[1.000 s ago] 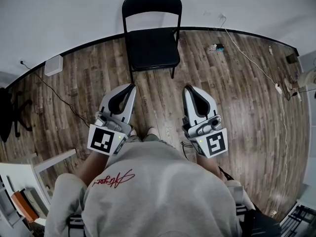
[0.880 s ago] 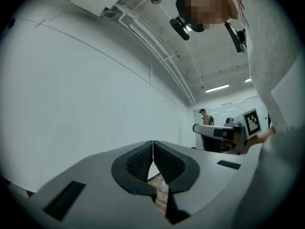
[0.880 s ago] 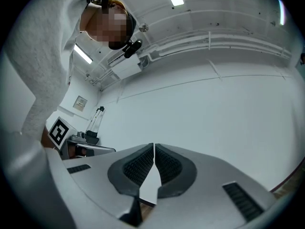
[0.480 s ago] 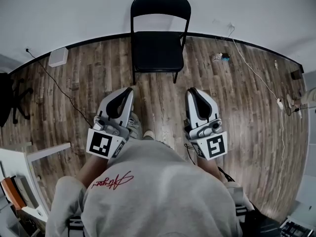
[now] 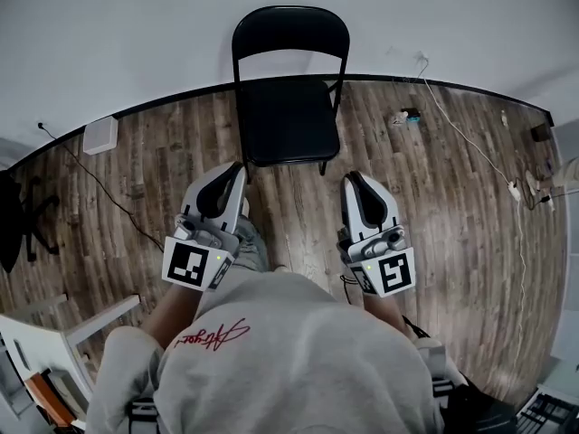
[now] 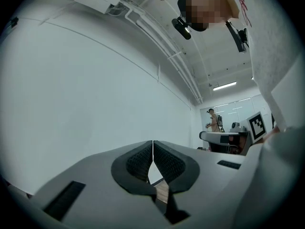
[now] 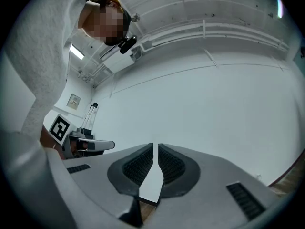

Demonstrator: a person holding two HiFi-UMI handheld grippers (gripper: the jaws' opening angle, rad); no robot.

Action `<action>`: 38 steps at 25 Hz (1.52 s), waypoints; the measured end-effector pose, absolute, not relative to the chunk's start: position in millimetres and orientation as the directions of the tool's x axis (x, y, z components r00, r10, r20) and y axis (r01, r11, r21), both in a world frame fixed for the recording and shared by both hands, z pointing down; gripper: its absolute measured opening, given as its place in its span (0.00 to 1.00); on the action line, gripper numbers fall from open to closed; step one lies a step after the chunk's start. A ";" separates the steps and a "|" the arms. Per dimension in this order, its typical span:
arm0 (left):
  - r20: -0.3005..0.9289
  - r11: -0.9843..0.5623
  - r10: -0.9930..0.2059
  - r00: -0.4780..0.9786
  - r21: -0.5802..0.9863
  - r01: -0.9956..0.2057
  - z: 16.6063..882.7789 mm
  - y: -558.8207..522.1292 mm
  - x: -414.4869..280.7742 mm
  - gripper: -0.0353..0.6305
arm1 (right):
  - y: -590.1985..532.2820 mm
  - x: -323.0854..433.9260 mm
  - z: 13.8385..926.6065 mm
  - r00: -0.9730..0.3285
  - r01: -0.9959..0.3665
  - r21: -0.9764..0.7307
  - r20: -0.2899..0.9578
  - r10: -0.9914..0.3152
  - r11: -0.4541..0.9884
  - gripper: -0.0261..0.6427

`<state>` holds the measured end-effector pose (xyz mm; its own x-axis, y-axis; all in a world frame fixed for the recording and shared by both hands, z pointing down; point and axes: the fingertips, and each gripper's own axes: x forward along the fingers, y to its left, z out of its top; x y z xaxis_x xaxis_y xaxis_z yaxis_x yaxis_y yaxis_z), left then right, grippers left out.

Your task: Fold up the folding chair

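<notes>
A black folding chair stands unfolded on the wood floor against the white wall, seat facing me. My left gripper is shut and empty, its tip just off the seat's front left corner. My right gripper is also shut and empty, a little short of the front right leg. In the left gripper view the left gripper shows closed jaws with only wall beyond; the right gripper in the right gripper view looks the same. The chair appears in neither gripper view.
A white cable runs across the floor at the right, with a small plug near the chair. A white box sits by the wall at left beside a black cord. White furniture stands at lower left.
Both grippers have moved toward the chair, which now sits closer and larger in the head view. Both stayed shut.
</notes>
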<state>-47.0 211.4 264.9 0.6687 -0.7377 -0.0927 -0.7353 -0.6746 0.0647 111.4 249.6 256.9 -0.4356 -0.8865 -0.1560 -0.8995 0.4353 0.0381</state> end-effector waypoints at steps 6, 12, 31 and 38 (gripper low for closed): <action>-0.029 -0.709 -0.704 0.709 0.081 -0.701 275.4 96.7 -59.8 0.08 | 151.4 86.7 259.0 -0.395 -0.911 -0.047 -0.182 -0.901 0.409 0.08; -0.018 -0.760 -0.648 0.762 0.086 -0.644 277.7 12.7 -58.9 0.08 | 74.7 69.5 262.2 -0.331 -0.930 -0.104 -0.184 -0.926 0.353 0.21; 0.412 -0.550 -0.717 0.562 0.160 -0.820 578.4 -201.0 -77.4 0.39 | 128.9 154.8 726.7 0.008 -0.463 -0.812 0.397 -0.918 -0.355 0.38; 0.438 -0.571 -0.716 0.544 0.081 -0.817 631.3 -243.5 -65.7 0.39 | 136.0 162.8 805.7 0.060 -0.275 -0.865 0.419 -0.906 -0.419 0.42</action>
